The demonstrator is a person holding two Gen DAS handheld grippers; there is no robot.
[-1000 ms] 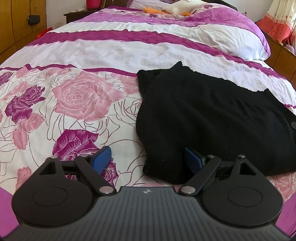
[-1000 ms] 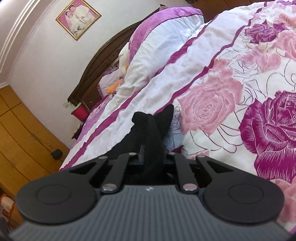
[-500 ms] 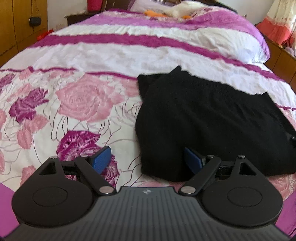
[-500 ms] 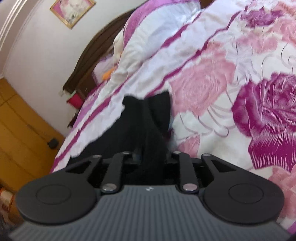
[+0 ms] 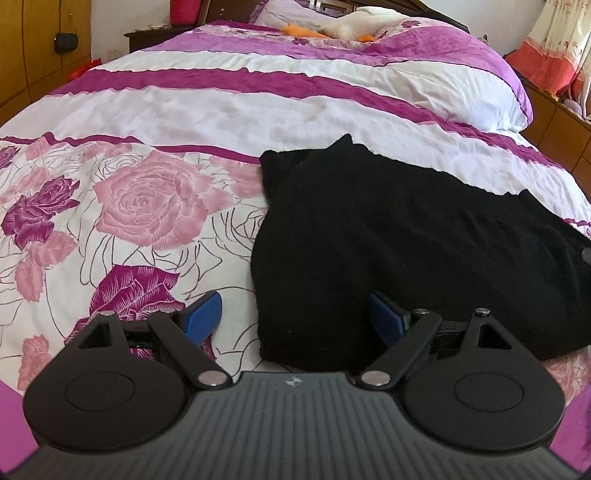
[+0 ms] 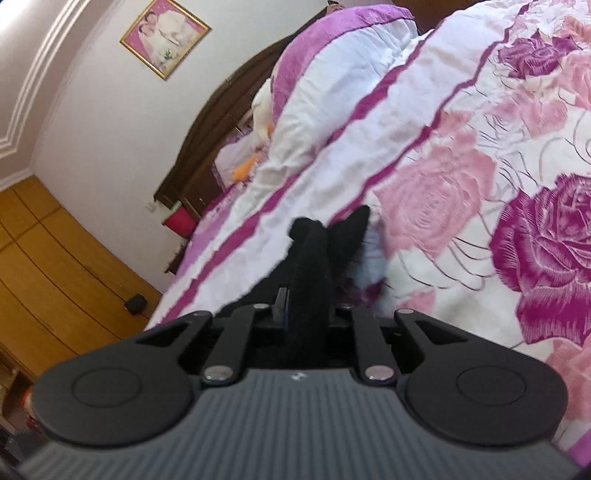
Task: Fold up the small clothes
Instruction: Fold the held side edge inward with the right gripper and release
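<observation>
A black knit garment lies spread on the rose-patterned bedspread. My left gripper is open, its blue pads straddling the garment's near left corner just above the bed. My right gripper is shut on an edge of the same black garment; a pinched fold stands up between its jaws, with a pointed corner beyond it.
Pillows and a white-and-orange soft toy lie at the headboard end. A nightstand with a red container stands at the back left, wooden wardrobes beside it. A wooden unit runs along the bed's right side.
The left gripper has shifted slightly and stays open over the garment's corner. The right gripper keeps its hold and has tilted and moved a little with the fold.
</observation>
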